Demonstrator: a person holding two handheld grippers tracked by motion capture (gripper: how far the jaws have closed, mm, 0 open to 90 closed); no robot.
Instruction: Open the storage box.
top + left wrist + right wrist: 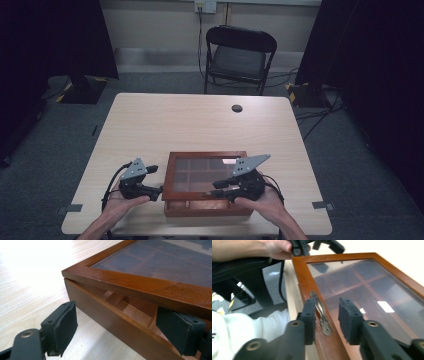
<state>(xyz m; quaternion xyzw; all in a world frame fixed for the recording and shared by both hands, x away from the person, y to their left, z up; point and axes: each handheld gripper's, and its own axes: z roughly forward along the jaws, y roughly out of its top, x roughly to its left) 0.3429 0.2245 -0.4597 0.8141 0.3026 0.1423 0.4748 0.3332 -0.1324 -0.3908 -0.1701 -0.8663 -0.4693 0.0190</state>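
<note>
A brown wooden box point(173, 176) with a glass lid sits near the table's front edge. In the left gripper view the lid point(140, 286) is lifted a little off the base point(105, 315), and dividers show through the gap. My left gripper point(156, 180) point(117, 332) is open at the box's front left corner, one pad on the table side and the other at the gap under the lid. My right gripper point(216, 189) point(327, 315) is open over the lid's front rail, its jaws on either side of a small metal handle point(322, 312).
The light wooden table point(190, 120) has a round cable hole point(237, 108) at the back. A black folding chair point(239, 55) stands behind the table. Dark curtains hang at both sides. Tape marks point(324, 205) sit at the table's front corners.
</note>
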